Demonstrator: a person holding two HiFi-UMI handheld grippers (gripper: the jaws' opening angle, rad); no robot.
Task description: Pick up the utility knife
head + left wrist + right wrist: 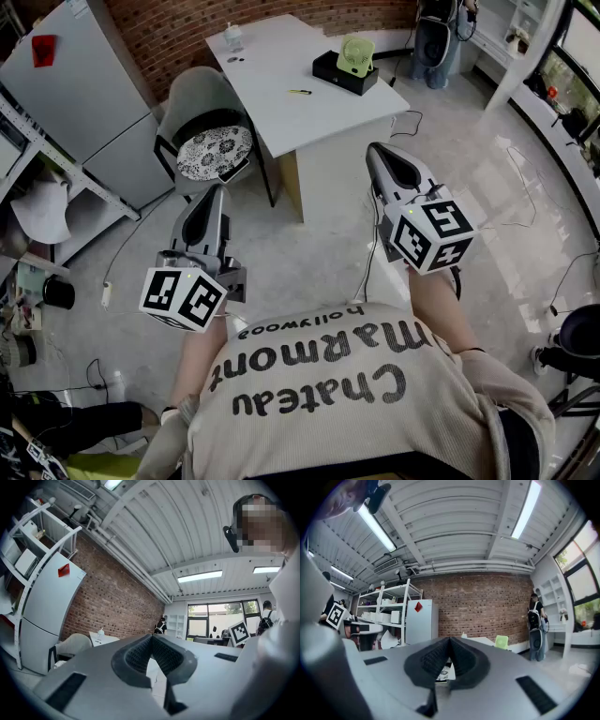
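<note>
Utility knife (299, 92) on table (272, 47), well apart from right tool (375, 152).

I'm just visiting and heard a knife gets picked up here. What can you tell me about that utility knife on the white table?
The utility knife shows only in the head view, as a small, slim thing, mostly yellow with some dark on it; its finer parts are too small to tell. It lies flat on a bare part of the white table, beside the black box but apart from it. Nothing except the tabletop touches it.
</note>
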